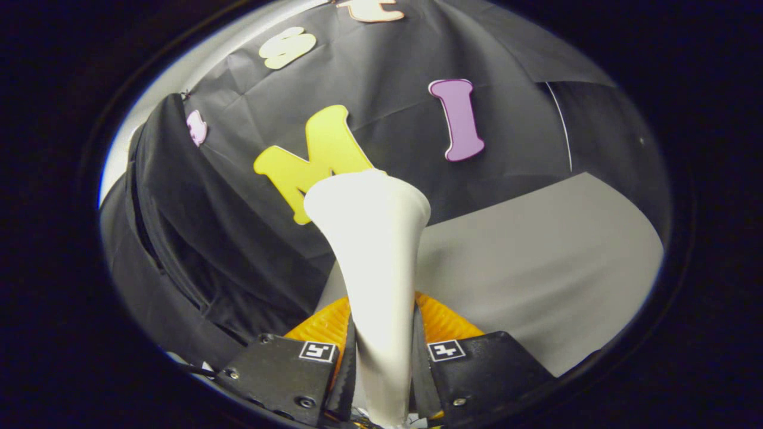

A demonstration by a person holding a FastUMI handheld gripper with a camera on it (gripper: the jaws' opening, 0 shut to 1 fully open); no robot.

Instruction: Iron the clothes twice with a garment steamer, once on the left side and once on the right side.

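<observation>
Gripper view, tongs [381,357] clamping smooth flared white steamer [372,238], dark garment [179,238]

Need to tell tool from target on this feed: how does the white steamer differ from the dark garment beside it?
The steamer is white, smooth and rigid, flaring at its head; the garment is black, soft and creased. The steamer is clamped in the gripper; the garment hangs free beyond the fingers, off to one side.

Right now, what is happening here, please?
A person's hand-held gripper is closed on the white garment steamer, with both fingers pressing on its narrow handle. The steamer's wide head points up and ahead, toward the booth's black wall. A dark garment hangs to the side of it, and the steamer head is not touching the garment. A grey surface lies on the other side.
</observation>
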